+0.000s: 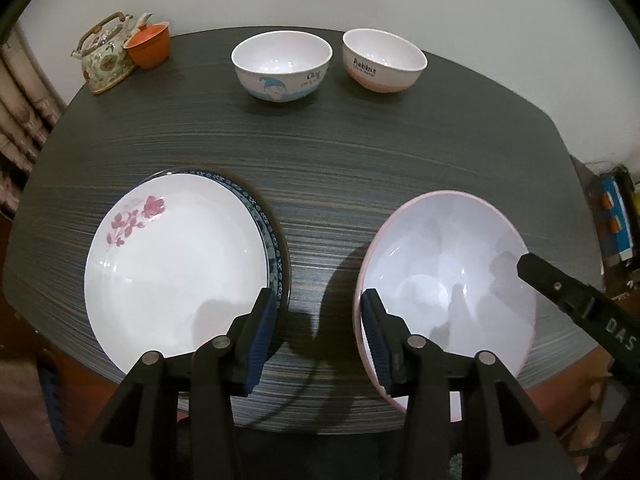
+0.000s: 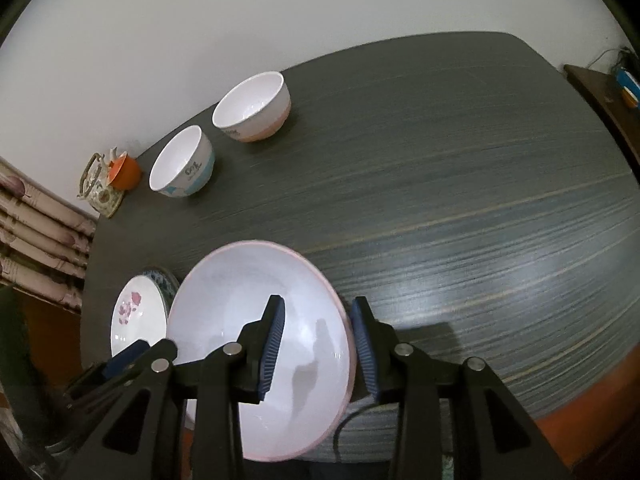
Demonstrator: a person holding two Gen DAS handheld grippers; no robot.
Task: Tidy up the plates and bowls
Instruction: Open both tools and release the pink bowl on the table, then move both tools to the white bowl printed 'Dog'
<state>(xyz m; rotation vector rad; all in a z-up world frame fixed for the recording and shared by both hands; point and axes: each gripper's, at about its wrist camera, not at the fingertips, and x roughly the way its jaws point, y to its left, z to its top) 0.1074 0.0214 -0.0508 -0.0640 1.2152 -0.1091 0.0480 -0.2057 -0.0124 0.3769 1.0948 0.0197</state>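
Note:
A white plate with pink flowers [image 1: 172,264] lies on a blue-patterned plate [image 1: 272,236] at the table's near left. A pink-rimmed white plate [image 1: 444,280] is at the near right. My left gripper [image 1: 320,336] is open and empty between the two, above the table. My right gripper [image 2: 316,344] is open with its fingers on either side of the pink-rimmed plate's [image 2: 256,320] right rim, one over the inside, one outside. Two bowls stand at the back: a blue one [image 1: 282,65] and a pink one [image 1: 383,59].
A floral teapot [image 1: 105,56] and an orange cup [image 1: 148,45] stand at the back left corner of the dark striped table [image 1: 328,152]. The table's near edge runs just under both grippers. A side shelf [image 2: 608,96] is at the right.

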